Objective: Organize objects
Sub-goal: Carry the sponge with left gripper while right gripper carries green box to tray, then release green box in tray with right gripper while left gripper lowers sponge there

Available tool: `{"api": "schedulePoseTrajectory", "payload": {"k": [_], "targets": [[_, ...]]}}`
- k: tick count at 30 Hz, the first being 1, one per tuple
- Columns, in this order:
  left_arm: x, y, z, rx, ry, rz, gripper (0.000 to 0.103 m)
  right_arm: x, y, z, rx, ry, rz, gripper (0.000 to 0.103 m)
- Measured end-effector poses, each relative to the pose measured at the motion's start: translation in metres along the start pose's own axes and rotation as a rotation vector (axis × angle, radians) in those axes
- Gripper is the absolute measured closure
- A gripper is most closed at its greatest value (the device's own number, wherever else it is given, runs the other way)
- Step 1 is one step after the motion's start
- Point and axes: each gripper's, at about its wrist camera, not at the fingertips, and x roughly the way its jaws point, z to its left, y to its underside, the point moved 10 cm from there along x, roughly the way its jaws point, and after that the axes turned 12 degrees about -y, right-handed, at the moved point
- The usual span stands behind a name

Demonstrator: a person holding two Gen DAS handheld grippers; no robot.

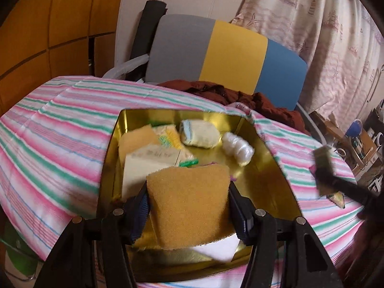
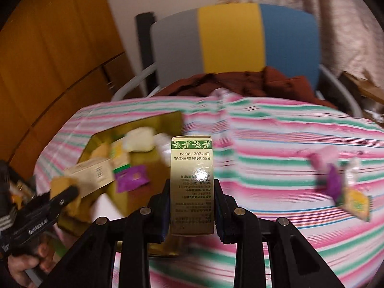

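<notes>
Striped tabletop (image 2: pixel 276 124), tricolor chair behind. Gold tin (image 1: pixel 268 172) already loaded: sponge, boxes, wrapped rolls. Your left claw (image 1: pixel 189 206) clamped on orange sponge (image 1: pixel 189 201) over tin; right claw (image 2: pixel 192 206) pinching upright green box (image 2: pixel 192 184), not in yet. Sachets (image 2: pixel 340 182) near right edge left, roughly halfway imo.

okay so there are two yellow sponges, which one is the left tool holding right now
The near sponge, clamped between the left tool fingers over the gold tin's front end. The other sponge lies loose at the tin's far left.
</notes>
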Motion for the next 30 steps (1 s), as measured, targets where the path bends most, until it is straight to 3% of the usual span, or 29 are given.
{"api": "schedulePoseTrajectory", "payload": {"k": [8, 24, 28, 30], "targets": [[0.014, -0.027, -0.009, 0.022, -0.028, -0.021, 0.041, 0.031, 0.015, 0.028, -0.016, -0.031, 0.056, 0.072], [0.02, -0.029, -0.014, 0.059, -0.065, -0.037, 0.038, 0.046, 0.021, 0.035, -0.048, 0.001, 0.07, 0.071], [0.023, -0.03, -0.016, 0.064, -0.062, -0.031, 0.036, 0.046, 0.021, 0.036, -0.049, 0.007, 0.06, 0.052], [0.023, -0.03, -0.016, 0.062, -0.066, -0.029, 0.035, 0.046, 0.022, 0.037, -0.048, 0.006, 0.056, 0.048]]}}
